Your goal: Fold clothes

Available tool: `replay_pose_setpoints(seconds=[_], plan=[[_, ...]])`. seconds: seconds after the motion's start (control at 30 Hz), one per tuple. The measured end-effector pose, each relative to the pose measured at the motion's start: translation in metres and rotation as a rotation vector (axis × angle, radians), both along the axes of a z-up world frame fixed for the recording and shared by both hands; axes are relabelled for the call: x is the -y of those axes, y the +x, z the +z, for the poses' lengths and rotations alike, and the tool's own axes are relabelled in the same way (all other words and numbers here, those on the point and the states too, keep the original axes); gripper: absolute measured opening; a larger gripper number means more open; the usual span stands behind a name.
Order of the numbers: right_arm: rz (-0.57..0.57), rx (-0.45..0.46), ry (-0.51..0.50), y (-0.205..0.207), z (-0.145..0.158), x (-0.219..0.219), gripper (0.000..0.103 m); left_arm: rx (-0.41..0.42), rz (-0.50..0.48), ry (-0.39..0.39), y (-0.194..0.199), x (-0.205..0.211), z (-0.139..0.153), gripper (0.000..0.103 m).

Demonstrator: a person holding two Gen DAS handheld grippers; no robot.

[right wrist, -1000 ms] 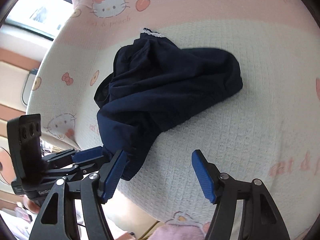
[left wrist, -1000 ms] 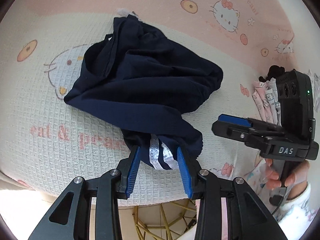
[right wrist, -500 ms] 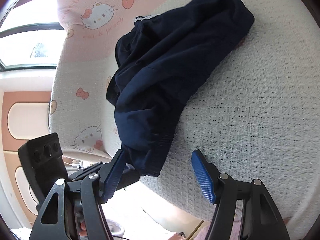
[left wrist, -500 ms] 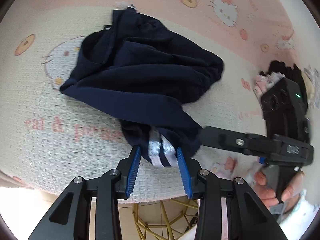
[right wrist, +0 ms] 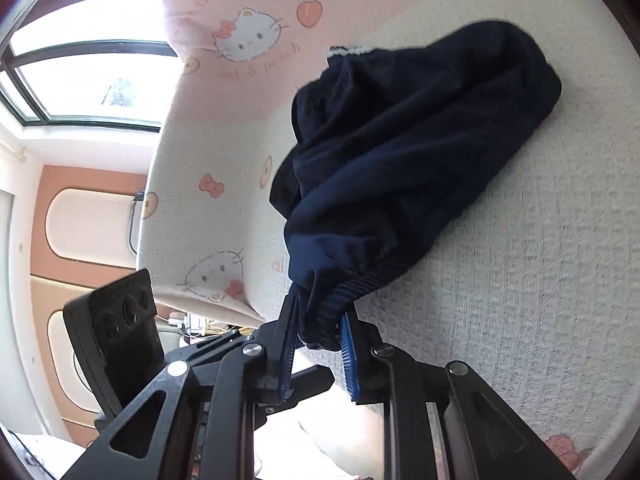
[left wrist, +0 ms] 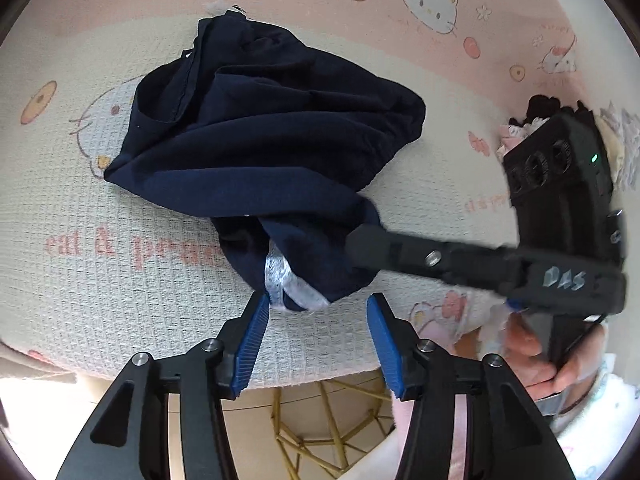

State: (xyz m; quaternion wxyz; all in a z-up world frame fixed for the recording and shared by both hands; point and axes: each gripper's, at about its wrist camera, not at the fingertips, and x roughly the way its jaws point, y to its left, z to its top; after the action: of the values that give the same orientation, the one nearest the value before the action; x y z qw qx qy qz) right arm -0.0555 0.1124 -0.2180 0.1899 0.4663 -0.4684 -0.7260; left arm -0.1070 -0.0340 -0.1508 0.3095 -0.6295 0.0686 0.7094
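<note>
A dark blue piece of clothing (left wrist: 264, 148) is lying crumpled on a bed cover (left wrist: 100, 280) with cat pictures, in the middle of it and reaching to its near edge. The clothing is not being folded yet — a handover of its bottom end is being made from one pair of tongs to the other.

The right gripper (right wrist: 318, 350) is squeezed narrow on the ribbed hem (right wrist: 352, 292) at the near edge of the cover, and its jaws have just been closing on that cloth. The left gripper (left wrist: 318, 342) is standing about half wide. Its jaws have just been opening, and the corner with the white stripes (left wrist: 280, 276) is lying loose between them, only brushing the left blue pad (left wrist: 252, 340). A hand (left wrist: 536, 352) is seen holding the right tool's handle.

Next, a second hold is likely needed. The left tongs should be moved along the hem to another corner and shut there — then the cloth can be lifted, pulled flat and spread out for the first fold.
</note>
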Motion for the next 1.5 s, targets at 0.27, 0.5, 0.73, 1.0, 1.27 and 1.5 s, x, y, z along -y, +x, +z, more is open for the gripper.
replay_pose_setpoints(seconds=[0.27,0.5,0.73,1.0,1.27,1.5], plan=[[-0.044,-0.020,-0.026,0.001,0.008,-0.016,0.019,-0.105,0.018,-0.015,0.003,-0.020,0.003,0.048],[-0.091,0.008,-0.040,0.011,-0.001,-0.042,0.019,-0.260,0.027,-0.095,-0.004,-0.032,-0.010,0.032],[-0.161,0.106,-0.071,0.018,-0.023,-0.052,0.042,-0.226,0.013,0.009,-0.005,-0.035,-0.008,0.021],[-0.244,0.151,-0.119,0.030,-0.037,-0.058,0.065,-0.141,0.062,0.116,-0.020,-0.031,-0.007,0.020],[-0.063,0.026,0.431,0.019,0.001,-0.024,0.065,-0.154,0.079,0.166,-0.026,-0.025,0.014,0.020],[0.012,-0.046,0.546,0.018,0.002,-0.001,0.065,-0.114,0.089,0.227,-0.037,-0.023,0.029,0.020]])
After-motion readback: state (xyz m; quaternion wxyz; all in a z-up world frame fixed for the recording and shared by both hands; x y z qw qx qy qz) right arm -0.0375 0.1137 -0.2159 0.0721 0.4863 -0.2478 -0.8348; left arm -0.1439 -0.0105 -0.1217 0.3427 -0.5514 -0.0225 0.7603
